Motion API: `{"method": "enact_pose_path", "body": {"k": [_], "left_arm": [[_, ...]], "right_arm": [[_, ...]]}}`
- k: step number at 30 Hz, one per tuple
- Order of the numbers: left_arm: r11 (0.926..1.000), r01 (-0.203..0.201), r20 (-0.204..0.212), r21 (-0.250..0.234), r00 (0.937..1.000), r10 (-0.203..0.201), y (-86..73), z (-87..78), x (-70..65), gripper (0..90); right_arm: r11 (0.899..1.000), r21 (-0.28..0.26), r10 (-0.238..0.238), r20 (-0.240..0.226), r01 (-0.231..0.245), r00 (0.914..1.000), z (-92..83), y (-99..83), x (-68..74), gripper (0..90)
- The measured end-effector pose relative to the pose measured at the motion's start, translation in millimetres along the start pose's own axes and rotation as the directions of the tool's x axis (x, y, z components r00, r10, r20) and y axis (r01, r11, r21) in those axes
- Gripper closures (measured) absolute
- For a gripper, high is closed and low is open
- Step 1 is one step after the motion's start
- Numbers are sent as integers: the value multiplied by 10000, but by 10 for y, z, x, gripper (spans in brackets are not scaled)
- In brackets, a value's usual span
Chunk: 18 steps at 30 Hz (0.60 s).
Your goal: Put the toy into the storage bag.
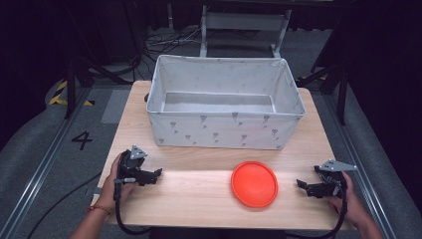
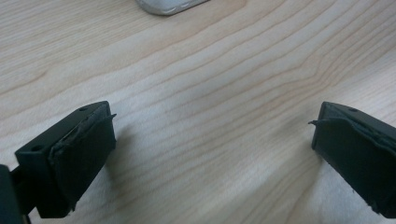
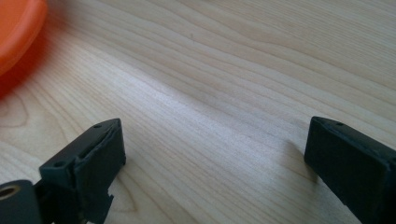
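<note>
An orange round disc [image 1: 254, 183] lies flat on the wooden table [image 1: 199, 199], right of centre near the front. Behind it stands a white fabric bin [image 1: 225, 102] with grey prints, with nothing visible inside. My left gripper [image 1: 158, 175] rests at the table's left front, open, its jaws wide apart over bare wood [image 2: 210, 130]. My right gripper [image 1: 301, 185] sits at the right front, open, a short way right of the disc, whose orange edge [image 3: 18, 28] shows at the upper left of the right gripper view. Nothing lies between either pair of jaws.
The bin spans most of the table's back half; its rounded bottom corner [image 2: 168, 5] shows at the top of the left gripper view. Beyond the table lie a grey floor, cables and a metal frame [image 1: 244, 25]. A "4" [image 1: 82, 140] marks the floor at left.
</note>
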<state>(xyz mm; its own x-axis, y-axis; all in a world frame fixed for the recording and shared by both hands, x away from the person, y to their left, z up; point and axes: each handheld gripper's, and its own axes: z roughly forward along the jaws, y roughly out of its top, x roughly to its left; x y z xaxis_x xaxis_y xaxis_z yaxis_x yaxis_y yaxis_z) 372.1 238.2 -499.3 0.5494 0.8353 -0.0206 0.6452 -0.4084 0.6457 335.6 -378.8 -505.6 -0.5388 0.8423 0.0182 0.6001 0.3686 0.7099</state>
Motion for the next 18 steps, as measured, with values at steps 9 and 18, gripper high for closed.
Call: {"method": "enact_pose_path", "body": {"k": [9,18], "left_arm": [[9995,-331,274,-9,9991,331,-78,-69,-3,4],[9976,-698,503,-31,9963,699,-146,-132,82,3]], "right_arm": [[9967,793,-141,-217,158,9997,-53,63,40,157],[9965,564,-559,-1001,618,9934,-116,372,257,213]]}}
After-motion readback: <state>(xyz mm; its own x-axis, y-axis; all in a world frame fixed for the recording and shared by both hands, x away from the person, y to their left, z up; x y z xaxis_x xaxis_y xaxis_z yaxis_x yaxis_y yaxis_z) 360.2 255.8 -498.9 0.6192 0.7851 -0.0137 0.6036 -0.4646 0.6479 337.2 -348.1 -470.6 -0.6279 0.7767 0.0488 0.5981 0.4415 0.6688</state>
